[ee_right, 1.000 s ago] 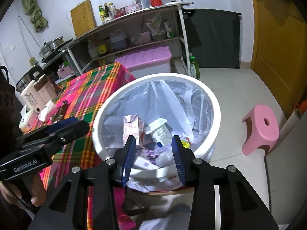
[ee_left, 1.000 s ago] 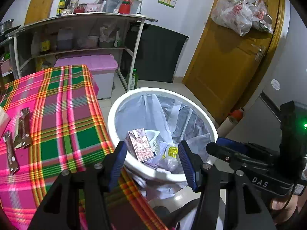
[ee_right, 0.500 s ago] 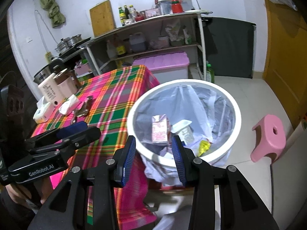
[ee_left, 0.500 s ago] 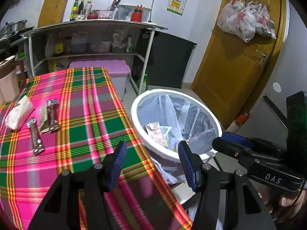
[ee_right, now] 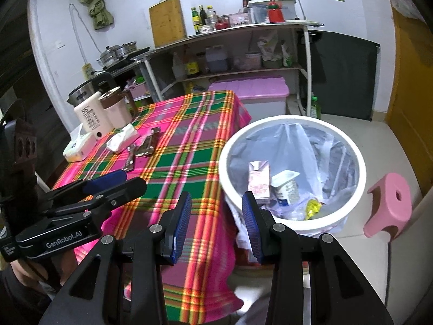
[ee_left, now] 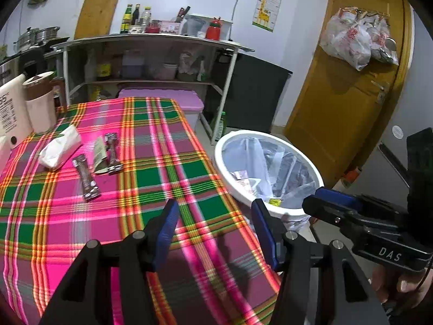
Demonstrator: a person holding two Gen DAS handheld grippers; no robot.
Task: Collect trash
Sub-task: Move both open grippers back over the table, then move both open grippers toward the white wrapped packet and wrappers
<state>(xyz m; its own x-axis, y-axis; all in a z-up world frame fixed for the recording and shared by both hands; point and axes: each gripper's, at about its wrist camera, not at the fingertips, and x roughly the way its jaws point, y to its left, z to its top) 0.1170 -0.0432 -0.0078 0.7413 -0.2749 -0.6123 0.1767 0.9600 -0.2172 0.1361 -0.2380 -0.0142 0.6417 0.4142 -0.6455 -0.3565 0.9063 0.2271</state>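
Both grippers, left gripper [ee_left: 213,216] and right gripper [ee_right: 216,211], have fingers apart and empty, now withdrawn from over the bin [ee_right: 292,132] toward the worktop [ee_left: 151,168]. Remaining wrappers [ee_left: 86,176] lie ahead-left of the left fingers.

"das" on right gripper [ee_left: 322,199]

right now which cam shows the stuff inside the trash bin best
The right wrist view: it looks down into the white trash bin, showing a pink carton, a yogurt cup and a yellow wrapper. The left wrist view sees the bin at a shallower angle; its contents are mostly hidden.
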